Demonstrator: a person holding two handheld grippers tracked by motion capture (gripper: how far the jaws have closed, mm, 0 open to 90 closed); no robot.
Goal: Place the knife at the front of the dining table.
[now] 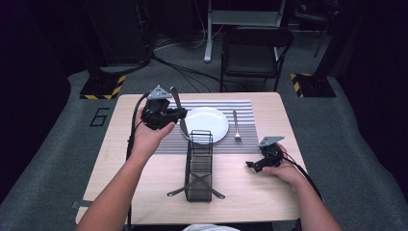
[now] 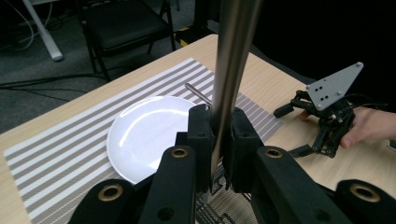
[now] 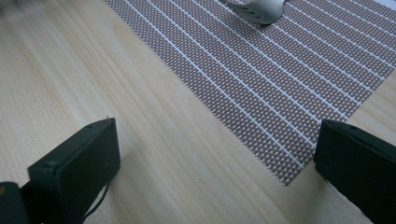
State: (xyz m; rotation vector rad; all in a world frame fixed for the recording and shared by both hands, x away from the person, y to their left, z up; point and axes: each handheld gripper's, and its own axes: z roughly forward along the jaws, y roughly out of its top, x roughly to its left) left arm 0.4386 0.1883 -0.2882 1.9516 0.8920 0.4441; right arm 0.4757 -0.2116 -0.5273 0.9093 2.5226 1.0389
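Gripping knife (image 1: pixel 176 107) near mid-length, left gripper (image 1: pixel 179 113) clamped tight, blade hanging over placemat (image 1: pixel 168 139) at plate's (image 1: pixel 211 126) left edge. Right gripper (image 1: pixel 251 165) idle on table (image 1: pixel 144 168), jaws wide apart, nothing held. Risk: smooth metal pivots or slips in pads, knife clatters onto plate or snags rack (image 1: pixel 198 166). Fork (image 1: pixel 236 126) already laid right.

We see a long steel knife (image 1: pixel 177 108) held nearly upright above the striped mat's left part, just beside the plate.
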